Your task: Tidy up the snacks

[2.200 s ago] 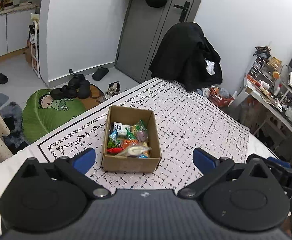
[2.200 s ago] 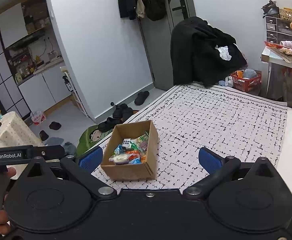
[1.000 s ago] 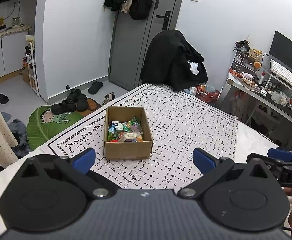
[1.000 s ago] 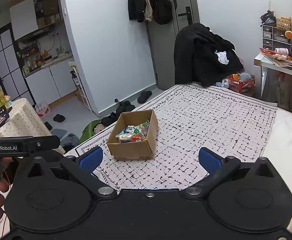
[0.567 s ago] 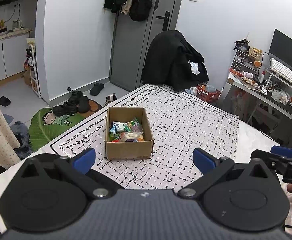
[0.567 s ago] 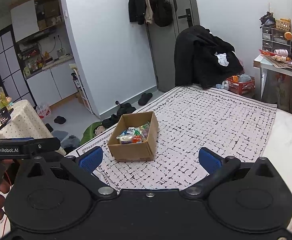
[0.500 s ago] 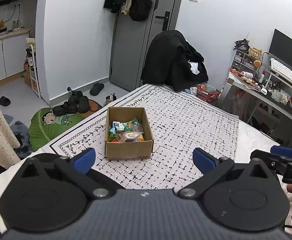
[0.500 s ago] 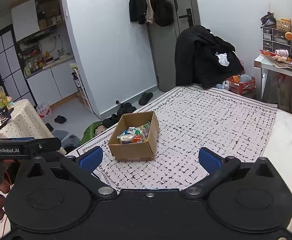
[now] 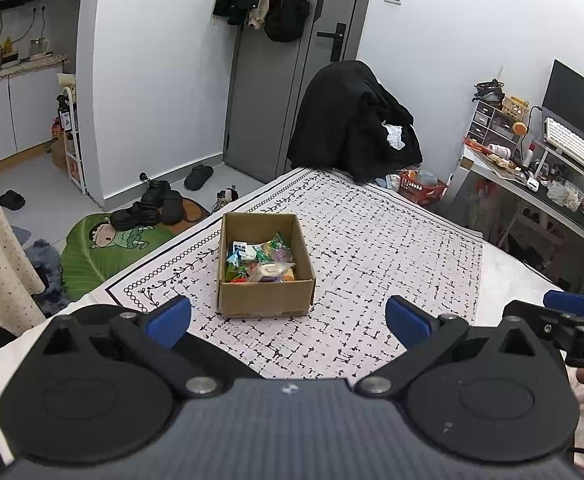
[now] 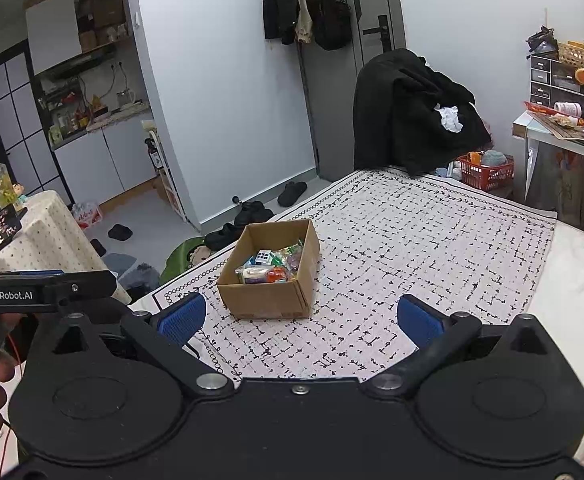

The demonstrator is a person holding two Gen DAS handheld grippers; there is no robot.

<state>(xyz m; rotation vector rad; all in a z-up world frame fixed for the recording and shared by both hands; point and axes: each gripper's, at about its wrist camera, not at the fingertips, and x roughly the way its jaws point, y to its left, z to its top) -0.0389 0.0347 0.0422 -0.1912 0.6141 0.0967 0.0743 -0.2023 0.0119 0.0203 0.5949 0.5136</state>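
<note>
An open cardboard box (image 9: 265, 298) (image 10: 269, 300) sits on the black-and-white patterned cloth (image 9: 372, 248) (image 10: 412, 248), near its left border. Several wrapped snacks (image 9: 259, 262) (image 10: 271, 266) fill the box. My left gripper (image 9: 287, 320) hangs open, short of the box, with nothing between its blue pads. My right gripper (image 10: 300, 318) is open too and holds nothing, also back from the box. Each gripper shows at the edge of the other's view, with a hand on its handle.
A chair draped in black clothes (image 9: 356, 124) (image 10: 412, 108) stands past the far end of the cloth. A cluttered desk (image 9: 532, 184) is on the right, a red basket (image 10: 486, 170) under it. Shoes (image 9: 155, 204) and a green mat (image 9: 107, 248) lie on the floor left.
Both grippers have drawn back and risen from the box over two seconds, so it looks smaller; in the last half second almost nothing moved. Both stayed open.
</note>
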